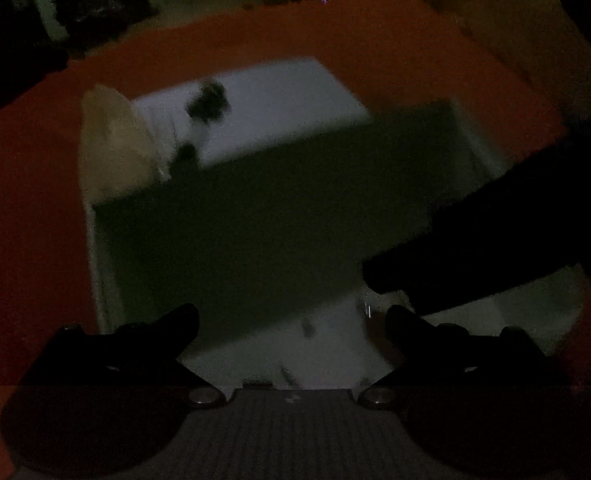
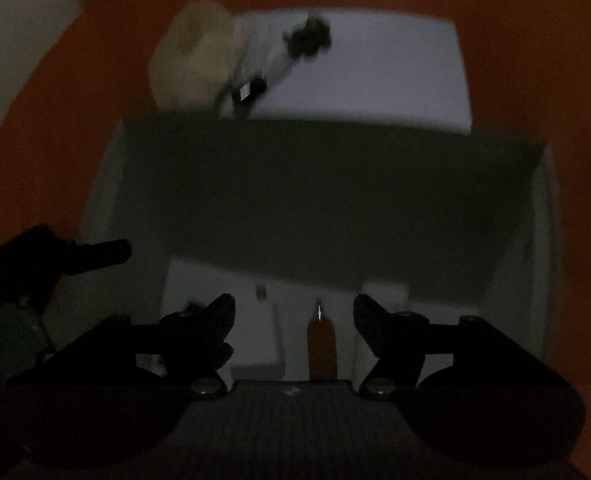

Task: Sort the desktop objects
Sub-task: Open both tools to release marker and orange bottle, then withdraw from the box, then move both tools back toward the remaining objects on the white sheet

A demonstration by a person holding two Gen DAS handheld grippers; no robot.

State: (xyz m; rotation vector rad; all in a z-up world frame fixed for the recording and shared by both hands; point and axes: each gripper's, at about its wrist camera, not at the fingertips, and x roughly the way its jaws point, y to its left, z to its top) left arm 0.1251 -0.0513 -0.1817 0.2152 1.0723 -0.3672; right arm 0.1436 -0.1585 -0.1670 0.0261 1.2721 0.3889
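Super dim, blurry shots. Left gripper [image 1: 291, 320] being held above white organizer box [image 2: 543, 240], jaws spread wide, nothing between them. Dark flap [image 2: 327, 200] lying across box middle. Orange pen [image 2: 321, 344] lying in box compartment, right under right gripper [image 2: 294, 312], jaws being kept apart, not gripping. Pale lump [image 2: 195, 52] sitting at box's far-left corner.

Panel [image 2: 327, 196] across tray [image 2: 543, 240]; pen [image 2: 321, 344] in near part; bundle [image 2: 195, 56] far left.
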